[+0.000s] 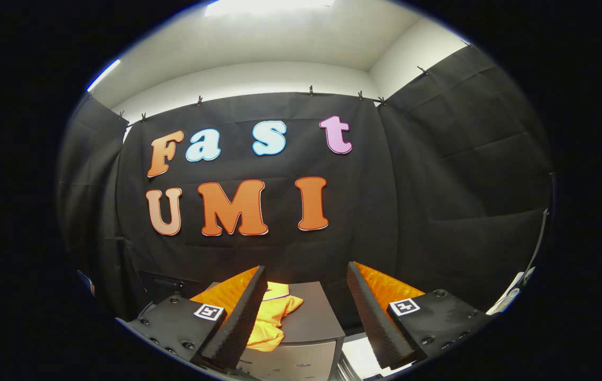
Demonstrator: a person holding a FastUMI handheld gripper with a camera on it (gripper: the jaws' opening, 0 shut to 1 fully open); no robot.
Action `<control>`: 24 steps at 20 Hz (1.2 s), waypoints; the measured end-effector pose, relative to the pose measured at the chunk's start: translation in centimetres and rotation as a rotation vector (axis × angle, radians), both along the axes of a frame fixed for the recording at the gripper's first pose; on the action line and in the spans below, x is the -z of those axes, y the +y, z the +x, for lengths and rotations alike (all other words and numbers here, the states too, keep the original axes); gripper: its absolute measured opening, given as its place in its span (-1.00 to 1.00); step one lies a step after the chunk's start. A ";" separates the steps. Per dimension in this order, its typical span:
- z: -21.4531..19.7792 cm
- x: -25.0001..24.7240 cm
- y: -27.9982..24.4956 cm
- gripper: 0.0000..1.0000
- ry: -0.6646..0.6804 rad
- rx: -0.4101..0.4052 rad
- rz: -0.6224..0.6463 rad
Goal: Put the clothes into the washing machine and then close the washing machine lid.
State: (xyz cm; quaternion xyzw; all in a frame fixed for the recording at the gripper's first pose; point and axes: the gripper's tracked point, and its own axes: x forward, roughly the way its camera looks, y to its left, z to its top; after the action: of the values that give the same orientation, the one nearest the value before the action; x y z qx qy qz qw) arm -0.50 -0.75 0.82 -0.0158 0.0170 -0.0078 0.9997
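Garment on machine top, grip not yet made

Garment (271,317): yellow-orange cloth, crumpled, lying on flat grey top of washing machine (311,317). Sits just ahead of and below the fingers, nearer the left one; left finger covers part of it. Some cloth hangs over the machine's front edge. Whether that grey top is the lid, and whether it's open or down, can't tell from this angle. No drum opening visible.

Gripper (306,312): fingers spread wide apart, nothing between them, not touching cloth. Held above the machine, pointing fwd toward black booth wall (438,185) well beyond.

Step, by my read: approach to pick-up, very start of task. Cloth not in machine, lid part untouched.

Next move calls for: tip tool down and shift left so cloth bunch sits between both fingers, then clamp on the thick folds, not the thin hanging edge. Risk: pinching one layer only, cloth slipping off when lifted. Access to drum needs sorting before the drop.
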 end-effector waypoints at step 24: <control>2.0 0.4 7.4 0.96 0.035 -0.044 -0.018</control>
State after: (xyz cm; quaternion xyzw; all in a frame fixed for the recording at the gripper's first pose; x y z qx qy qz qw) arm 1.54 6.65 0.39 -0.0255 0.0339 0.0143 0.9990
